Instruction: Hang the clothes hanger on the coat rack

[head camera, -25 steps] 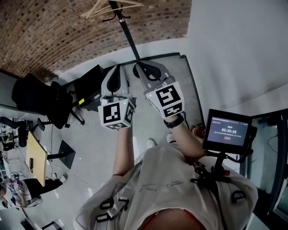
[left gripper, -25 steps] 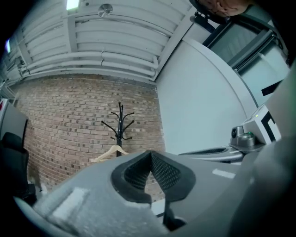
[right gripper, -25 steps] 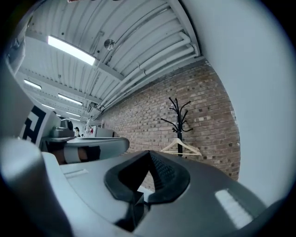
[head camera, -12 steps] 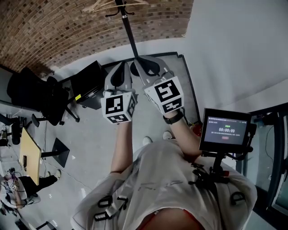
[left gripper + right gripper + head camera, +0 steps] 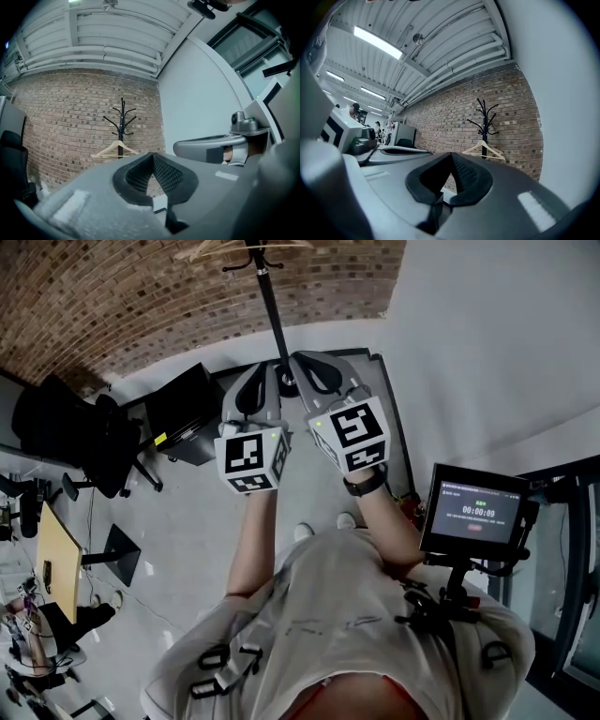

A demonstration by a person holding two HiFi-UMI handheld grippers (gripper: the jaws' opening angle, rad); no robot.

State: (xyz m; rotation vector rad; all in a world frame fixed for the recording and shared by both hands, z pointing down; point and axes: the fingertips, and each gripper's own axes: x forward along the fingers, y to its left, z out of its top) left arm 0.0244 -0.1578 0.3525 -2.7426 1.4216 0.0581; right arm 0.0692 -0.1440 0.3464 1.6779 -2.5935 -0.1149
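Hand-held gripper left (image 5: 152,160) and hand-held gripper right (image 5: 451,160): both jaws pressed together, empty. Raised and pushed nearer black coat rack (image 5: 122,123) than a second ago. Wooden clothes hanger (image 5: 117,149) already hooked on rack by brick wall (image 5: 70,117), well apart from both. Probably approach only, no grasp yet.

A brick wall (image 5: 112,296) meets a white wall (image 5: 497,334) over grey floor (image 5: 187,521), with black office chairs (image 5: 70,442).

Pale wooden clothes hanger (image 5: 116,149) hangs level on black coat rack (image 5: 122,117), upright before brick wall (image 5: 70,122).
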